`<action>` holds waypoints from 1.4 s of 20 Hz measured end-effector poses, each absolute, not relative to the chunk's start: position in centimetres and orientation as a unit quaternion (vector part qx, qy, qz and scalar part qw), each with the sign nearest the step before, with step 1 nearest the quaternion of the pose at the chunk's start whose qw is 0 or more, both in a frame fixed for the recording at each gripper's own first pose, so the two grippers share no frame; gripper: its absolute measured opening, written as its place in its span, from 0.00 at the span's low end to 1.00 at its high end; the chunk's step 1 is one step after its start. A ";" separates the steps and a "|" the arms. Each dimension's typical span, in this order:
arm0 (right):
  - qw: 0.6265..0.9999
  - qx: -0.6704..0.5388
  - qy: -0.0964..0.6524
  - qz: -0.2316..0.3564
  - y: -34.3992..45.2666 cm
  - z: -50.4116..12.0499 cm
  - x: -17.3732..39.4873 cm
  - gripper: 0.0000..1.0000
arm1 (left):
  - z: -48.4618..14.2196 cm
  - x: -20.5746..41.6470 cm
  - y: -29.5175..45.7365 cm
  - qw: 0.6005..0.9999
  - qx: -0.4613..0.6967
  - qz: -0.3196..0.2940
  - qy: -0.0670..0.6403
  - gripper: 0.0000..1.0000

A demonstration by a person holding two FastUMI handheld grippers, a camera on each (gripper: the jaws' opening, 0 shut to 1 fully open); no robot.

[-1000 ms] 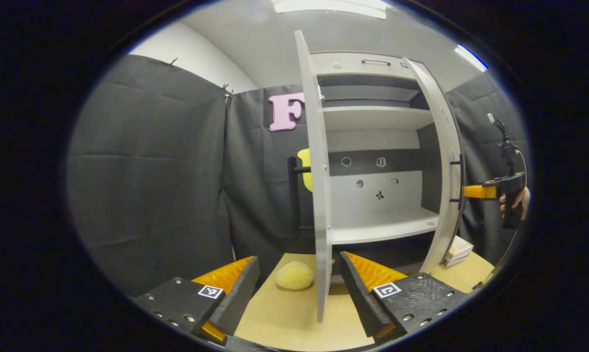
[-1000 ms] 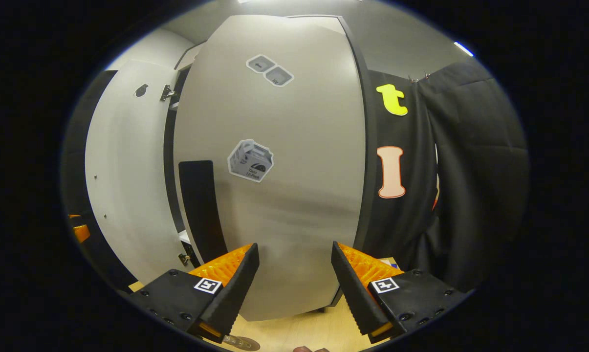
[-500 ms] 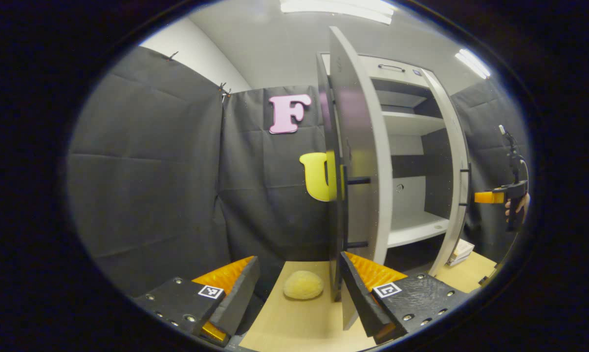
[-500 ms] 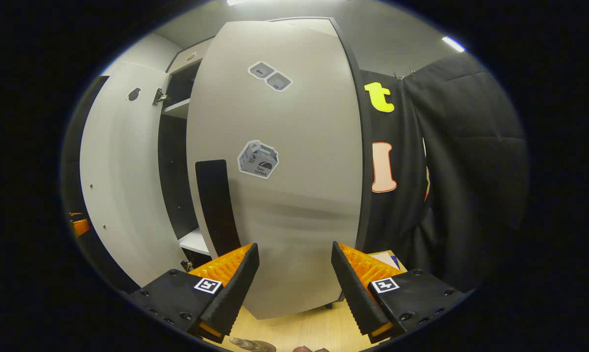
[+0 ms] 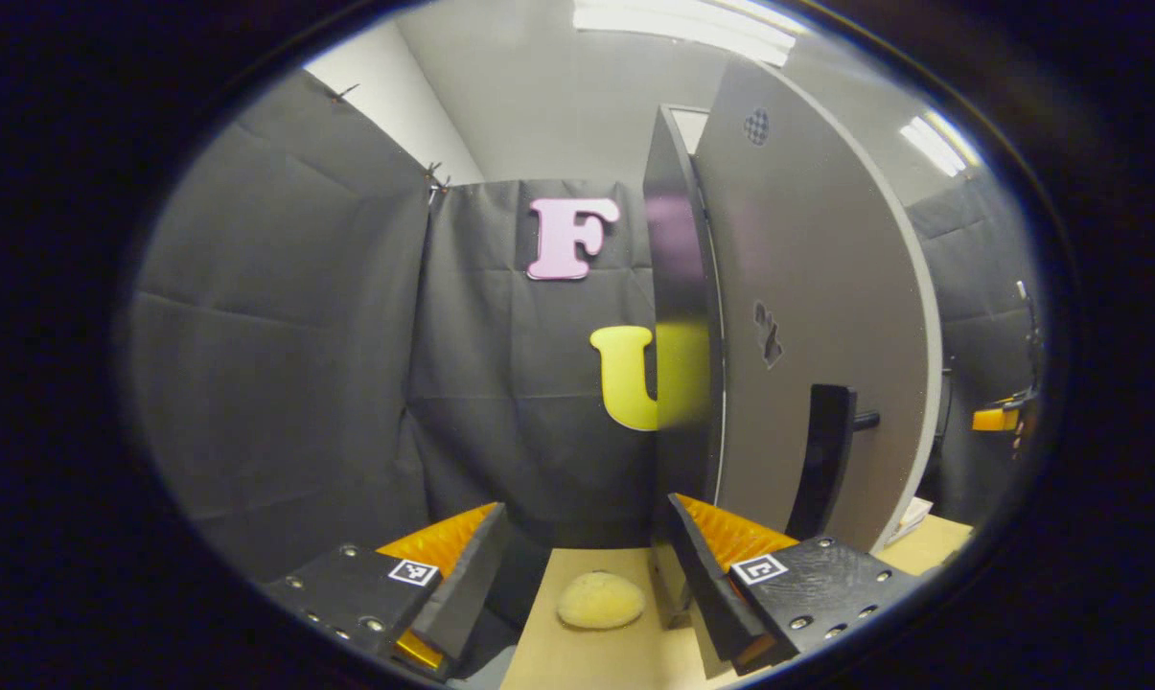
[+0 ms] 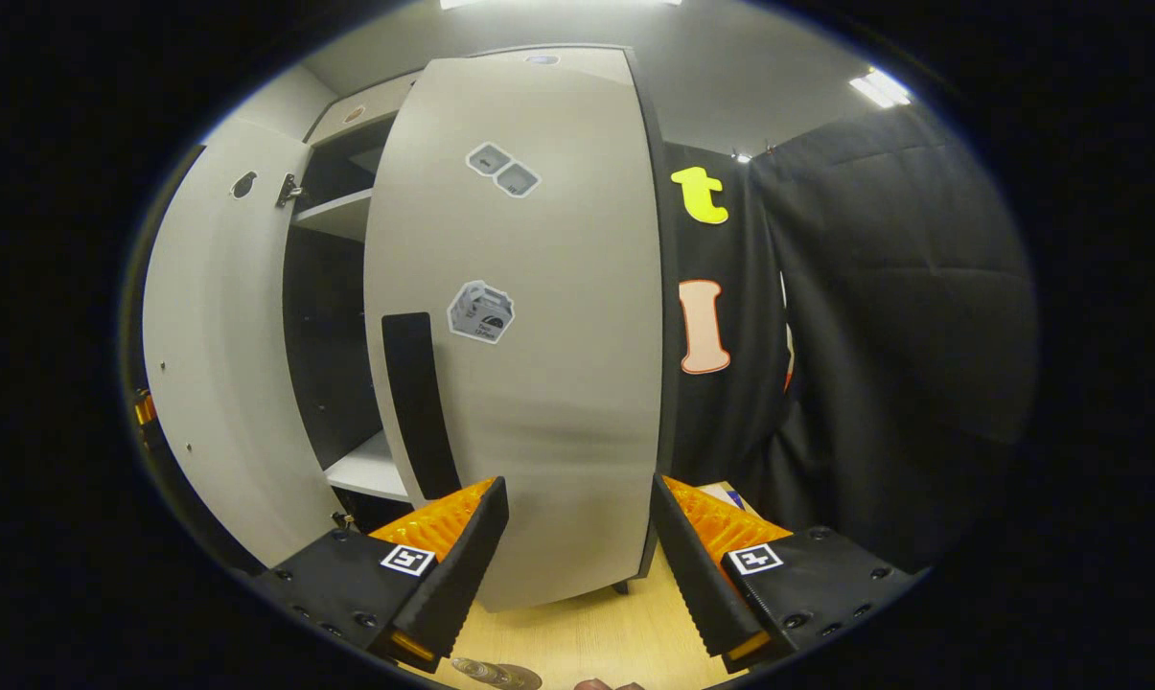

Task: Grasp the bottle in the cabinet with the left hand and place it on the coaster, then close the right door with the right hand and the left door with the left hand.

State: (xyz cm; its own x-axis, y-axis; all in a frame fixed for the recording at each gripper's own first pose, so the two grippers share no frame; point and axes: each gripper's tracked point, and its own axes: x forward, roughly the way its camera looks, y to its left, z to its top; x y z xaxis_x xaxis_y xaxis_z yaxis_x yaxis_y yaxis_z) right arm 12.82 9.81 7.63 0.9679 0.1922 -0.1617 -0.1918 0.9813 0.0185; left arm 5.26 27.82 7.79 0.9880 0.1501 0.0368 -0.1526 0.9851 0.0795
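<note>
Left gripper [image 5: 587, 561]: jaws apart, holding nothing, low over the table [image 5: 587, 661].
Sponge [image 5: 600, 601]: a pale yellow, rounded lump lying on the table just beyond the left jaws, between them.
Left door [image 5: 817, 316]: in the left gripper view its grey outer face stands just past the right-hand finger, with a black upright handle [image 5: 822, 460] near its lower part; the door's dark edge faces the camera.
Right gripper [image 6: 577, 565]: jaws apart and empty, pointing at the right door [image 6: 539, 364] close ahead.
Right door: grey front with small stickers and a black handle strip [image 6: 414, 402]; it stands partly shut, leaving a gap on its left.
Cabinet [image 6: 333, 326]: through that gap the dark inside and white shelves [image 6: 371, 467] show; the left door's inner face [image 6: 213, 355] stands open beyond.
Bottle: I cannot tell where it is; a glassy rim [image 6: 496, 675] sits on the table at the bottom edge of the right gripper view.
Far off: the right gripper [image 5: 999, 419] appears small at the right edge of the left gripper view.
</note>
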 end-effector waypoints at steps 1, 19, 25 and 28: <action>0.993 0.005 0.082 0.089 9.4 7.6 12.6 0.92 | 7.9 6.1 27.5 0.997 0.043 0.064 -0.013 0.94; 0.994 0.022 0.095 0.043 4.1 5.4 10.3 0.92 | 7.0 9.2 22.9 0.999 0.029 0.026 0.006 0.94; 0.994 0.031 0.096 0.047 1.4 5.2 10.5 0.95 | 7.3 7.5 21.0 0.996 0.056 0.070 0.011 0.92; 0.993 0.035 0.097 0.049 -0.1 5.0 10.4 0.96 | 7.2 8.0 18.3 0.999 0.023 0.047 0.005 0.86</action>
State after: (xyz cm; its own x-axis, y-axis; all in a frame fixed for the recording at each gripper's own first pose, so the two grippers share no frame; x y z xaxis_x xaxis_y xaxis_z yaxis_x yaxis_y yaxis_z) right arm 10.40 -0.05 4.96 0.9764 0.1045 -0.1889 -0.0909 0.9927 0.0790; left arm 7.95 18.29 7.21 0.9955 0.0941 -0.0073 -0.0936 0.9945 0.0462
